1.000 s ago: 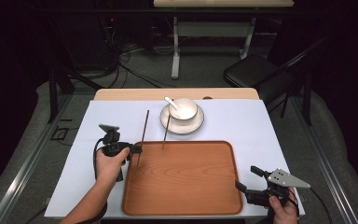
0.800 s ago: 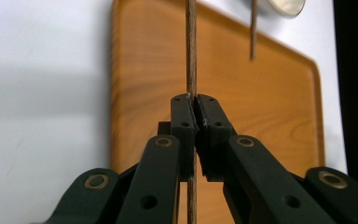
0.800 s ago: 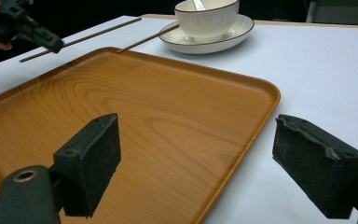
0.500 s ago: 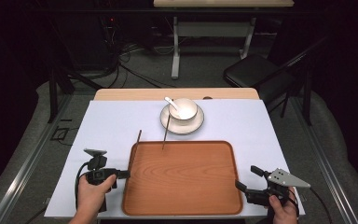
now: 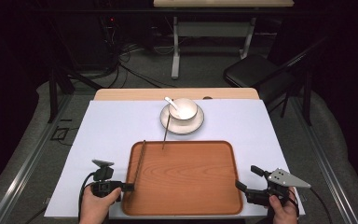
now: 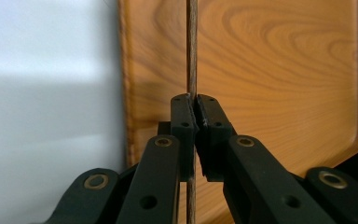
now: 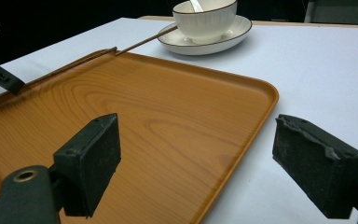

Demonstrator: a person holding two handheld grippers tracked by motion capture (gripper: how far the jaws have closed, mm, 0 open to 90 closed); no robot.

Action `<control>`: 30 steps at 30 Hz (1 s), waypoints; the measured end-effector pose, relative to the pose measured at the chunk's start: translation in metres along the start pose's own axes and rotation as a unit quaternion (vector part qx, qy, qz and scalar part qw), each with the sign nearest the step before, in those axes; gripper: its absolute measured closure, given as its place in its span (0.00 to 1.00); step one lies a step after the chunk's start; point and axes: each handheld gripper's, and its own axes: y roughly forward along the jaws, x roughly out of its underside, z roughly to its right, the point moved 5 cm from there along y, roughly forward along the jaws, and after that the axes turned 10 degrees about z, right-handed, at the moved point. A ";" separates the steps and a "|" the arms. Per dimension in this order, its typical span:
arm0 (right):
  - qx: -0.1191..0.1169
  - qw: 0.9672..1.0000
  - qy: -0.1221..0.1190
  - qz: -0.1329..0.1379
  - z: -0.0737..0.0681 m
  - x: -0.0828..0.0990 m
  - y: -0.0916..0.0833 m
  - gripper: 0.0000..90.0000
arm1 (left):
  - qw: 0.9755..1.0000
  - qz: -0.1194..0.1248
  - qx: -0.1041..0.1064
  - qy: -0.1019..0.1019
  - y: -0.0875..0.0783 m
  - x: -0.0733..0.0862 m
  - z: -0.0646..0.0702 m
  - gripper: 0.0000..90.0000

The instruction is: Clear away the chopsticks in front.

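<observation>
Chopstick [image 5: 140,161] across tray [image 5: 200,186] rim

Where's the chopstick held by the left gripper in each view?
High view: the held chopstick runs along the tray's left edge, from the left gripper up to the far left corner.
Left gripper view: it stands vertical at centre, pinched between the jaws.
Right gripper view: it lies along the tray's far left rim.
Shared landmark: the wooden tray.
</observation>
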 end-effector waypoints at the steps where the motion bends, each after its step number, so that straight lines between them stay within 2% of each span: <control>1: 0.000 1.000 0.001 -0.001 0.000 0.000 0.000 0.16 | 1.000 -0.009 -0.005 -0.002 0.003 0.003 0.003 0.95; 3: 0.000 1.000 0.001 -0.001 0.000 0.000 0.000 0.16 | 1.000 -0.018 -0.010 0.006 0.006 0.004 0.004 0.95; 7: 0.000 1.000 0.000 0.001 0.000 0.000 0.000 0.16 | 1.000 -0.026 -0.016 0.007 0.010 0.005 0.006 0.95; 15: 0.000 1.000 0.000 0.002 0.000 0.000 0.000 0.16 | 0.999 -0.037 -0.012 -0.005 0.016 0.009 0.006 0.95; 30: 0.000 1.000 0.000 0.000 -0.001 0.000 0.000 0.16 | 0.999 -0.035 -0.004 -0.012 0.017 0.009 0.005 0.94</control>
